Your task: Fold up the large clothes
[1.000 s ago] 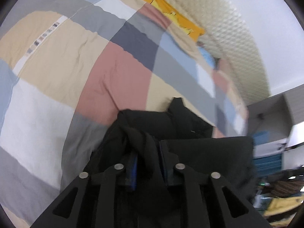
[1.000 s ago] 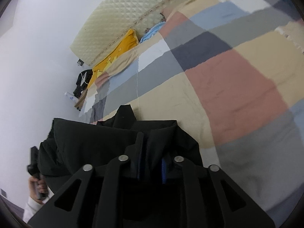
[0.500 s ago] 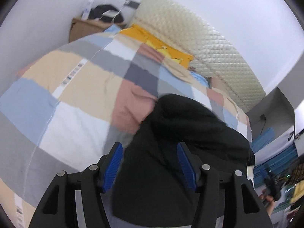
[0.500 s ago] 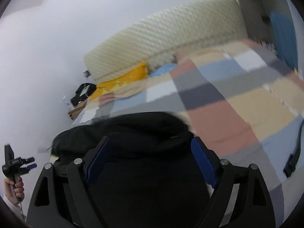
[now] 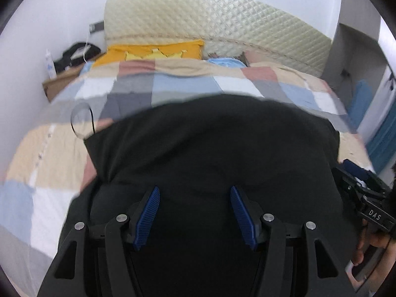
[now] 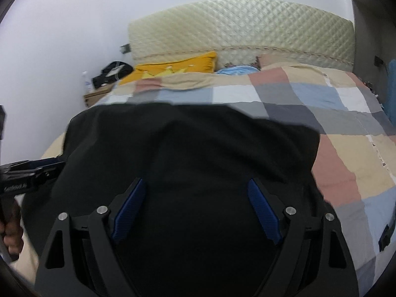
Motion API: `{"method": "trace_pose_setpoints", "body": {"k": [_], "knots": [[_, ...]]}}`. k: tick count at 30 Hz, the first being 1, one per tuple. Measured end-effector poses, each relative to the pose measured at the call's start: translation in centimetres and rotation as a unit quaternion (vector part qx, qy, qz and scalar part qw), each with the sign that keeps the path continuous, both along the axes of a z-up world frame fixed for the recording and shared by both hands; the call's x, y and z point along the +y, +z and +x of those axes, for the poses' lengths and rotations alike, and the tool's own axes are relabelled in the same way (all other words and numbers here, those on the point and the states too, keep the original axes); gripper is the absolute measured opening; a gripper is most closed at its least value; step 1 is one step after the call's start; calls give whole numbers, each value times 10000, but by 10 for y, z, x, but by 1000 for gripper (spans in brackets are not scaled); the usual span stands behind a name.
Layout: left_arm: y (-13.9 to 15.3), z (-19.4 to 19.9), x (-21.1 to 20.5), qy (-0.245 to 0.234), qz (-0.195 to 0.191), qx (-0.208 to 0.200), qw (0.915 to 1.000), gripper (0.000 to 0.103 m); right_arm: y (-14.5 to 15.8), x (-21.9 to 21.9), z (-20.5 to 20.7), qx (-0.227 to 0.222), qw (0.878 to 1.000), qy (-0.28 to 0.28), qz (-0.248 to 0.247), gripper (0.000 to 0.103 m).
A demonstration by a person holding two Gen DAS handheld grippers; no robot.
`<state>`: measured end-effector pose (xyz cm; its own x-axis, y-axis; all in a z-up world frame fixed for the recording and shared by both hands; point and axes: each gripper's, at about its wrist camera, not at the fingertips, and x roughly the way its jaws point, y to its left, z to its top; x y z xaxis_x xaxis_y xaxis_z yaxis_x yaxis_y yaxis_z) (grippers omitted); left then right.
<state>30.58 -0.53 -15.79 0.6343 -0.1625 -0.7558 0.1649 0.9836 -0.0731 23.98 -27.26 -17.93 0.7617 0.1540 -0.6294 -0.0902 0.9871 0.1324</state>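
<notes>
A large black garment (image 5: 210, 136) lies spread on the checked quilt (image 5: 49, 148) of a bed, its far edge folded over in a smooth line. My left gripper (image 5: 194, 190) hovers over its near part, open, blue pads apart with only flat cloth below them. In the right wrist view the same black garment (image 6: 185, 143) fills the middle, and my right gripper (image 6: 195, 182) stands open wide above it, holding nothing. Each view catches the other gripper at the garment's side: the right gripper (image 5: 358, 188) and the left gripper (image 6: 29, 173), each held in a hand.
A quilted cream headboard (image 5: 210, 19) stands at the far end, with a yellow pillow (image 5: 153, 52) and a blue pillow (image 5: 225, 61) below it. A wooden nightstand (image 5: 59, 81) with a dark bag and a bottle sits far left. Bare quilt (image 6: 346, 148) stretches to the right.
Both grippers were shut on bunched black fabric, then opened and let it go. They pulled back and rolled level. The garment now lies flat between them.
</notes>
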Motion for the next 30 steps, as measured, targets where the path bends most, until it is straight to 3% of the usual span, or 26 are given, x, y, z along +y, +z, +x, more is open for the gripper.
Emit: {"method": "trace_pose_setpoints", "body": {"k": [8,15,21,24,30], "knots": [[-18,63,-12,121,319,76,9994,59,-12,17,58,242,9989,-42,-390,84],[-36,107,-12,289,396,455,9978,61,-19,15,104,538,9976,-107,-415,84],[-55,129,-6,351,28,717,9968,66,-39,10,128,826,9964,-41,-164,86],[-61,121,-4,251,-62,713,9971,66,-42,8,115,615,9981,-43,-48,86],[-66,105,11,233,-417,524,9975,66,-45,21,110,559,9980,-15,-298,87]]}}
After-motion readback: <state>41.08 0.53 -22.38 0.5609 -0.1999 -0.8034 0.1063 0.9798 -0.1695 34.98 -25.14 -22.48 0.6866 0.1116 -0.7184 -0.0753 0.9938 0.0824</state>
